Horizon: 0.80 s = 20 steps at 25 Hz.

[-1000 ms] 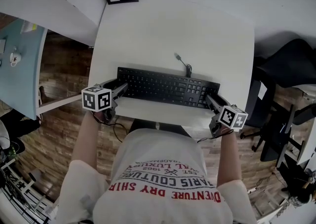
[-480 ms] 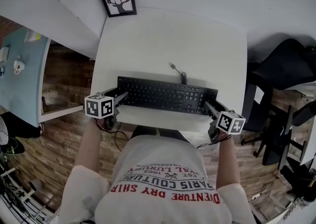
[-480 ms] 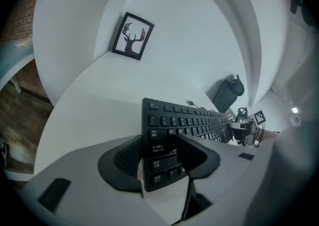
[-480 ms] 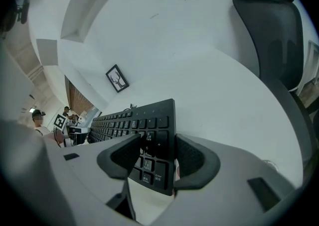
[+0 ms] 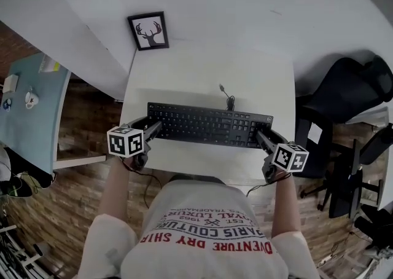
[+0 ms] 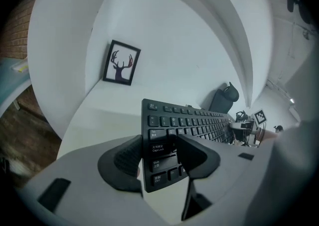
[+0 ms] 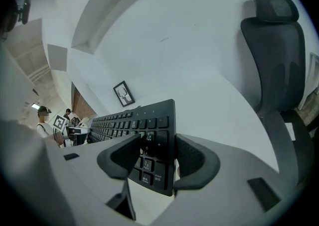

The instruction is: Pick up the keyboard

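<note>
Editor: Fingers of the left gripper [image 6: 158,143], what's their state?

Photographer: Clenched on the left end of the black keyboard [image 5: 206,125]. It stretches across the front of the white desk [image 5: 202,75], its cable [image 5: 226,93] trailing behind. Farther right, the right gripper [image 7: 158,145] clamps the number-pad end.

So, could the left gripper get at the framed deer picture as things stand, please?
Probably not yet: the left gripper is clamped on the left end of the keyboard, though the bare stretch of table up to the framed deer picture leaves the way free.
</note>
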Motion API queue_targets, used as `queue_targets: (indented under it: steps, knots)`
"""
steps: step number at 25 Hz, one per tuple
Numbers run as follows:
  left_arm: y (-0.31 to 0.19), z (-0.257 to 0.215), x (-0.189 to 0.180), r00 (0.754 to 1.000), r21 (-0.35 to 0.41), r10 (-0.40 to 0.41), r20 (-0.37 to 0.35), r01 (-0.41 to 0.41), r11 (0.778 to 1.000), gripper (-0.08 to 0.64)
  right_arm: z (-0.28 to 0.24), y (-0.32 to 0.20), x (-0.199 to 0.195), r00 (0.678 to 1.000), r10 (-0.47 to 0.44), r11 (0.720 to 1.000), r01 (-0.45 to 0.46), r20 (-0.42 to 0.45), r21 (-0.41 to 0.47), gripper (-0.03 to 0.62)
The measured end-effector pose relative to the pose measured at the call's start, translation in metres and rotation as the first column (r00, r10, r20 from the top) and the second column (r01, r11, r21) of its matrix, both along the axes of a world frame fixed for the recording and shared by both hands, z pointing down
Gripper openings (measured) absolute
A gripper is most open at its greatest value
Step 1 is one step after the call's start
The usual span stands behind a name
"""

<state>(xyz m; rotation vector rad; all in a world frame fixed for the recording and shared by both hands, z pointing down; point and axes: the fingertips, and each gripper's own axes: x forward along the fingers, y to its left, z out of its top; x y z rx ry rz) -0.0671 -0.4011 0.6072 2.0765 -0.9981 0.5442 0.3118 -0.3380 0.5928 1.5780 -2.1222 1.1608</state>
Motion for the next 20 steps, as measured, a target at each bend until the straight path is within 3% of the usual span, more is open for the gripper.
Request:
queue_targets:
  steps: [4, 7, 13, 20]
  knots:
    - [0.033, 0.131, -0.005, 0.995, 0.083, -0.025, -0.093, 0.033, 0.996, 0.221, 0.101, 0.026, -0.006, 0.996, -0.022, 0.997, 0.029, -0.09, 0.069, 0.235]
    - [0.042, 0.171, -0.01, 0.991, 0.139, -0.031, -0.131, 0.049, 0.989, 0.221, 0.13, 0.034, -0.013, 0.992, -0.027, 0.993, 0.042, -0.126, 0.113, 0.235]
    - [0.02, 0.117, -0.009, 0.99, 0.249, -0.017, -0.139, 0.052, 0.967, 0.221, 0.082, 0.017, -0.013, 0.991, -0.016, 0.978, 0.043, -0.132, 0.202, 0.235]
    - [0.001, 0.048, -0.013, 0.991, 0.384, -0.011, -0.131, 0.061, 0.921, 0.221, 0.025, 0.001, -0.015, 0.993, -0.005, 0.952, 0.042, -0.12, 0.304, 0.235]
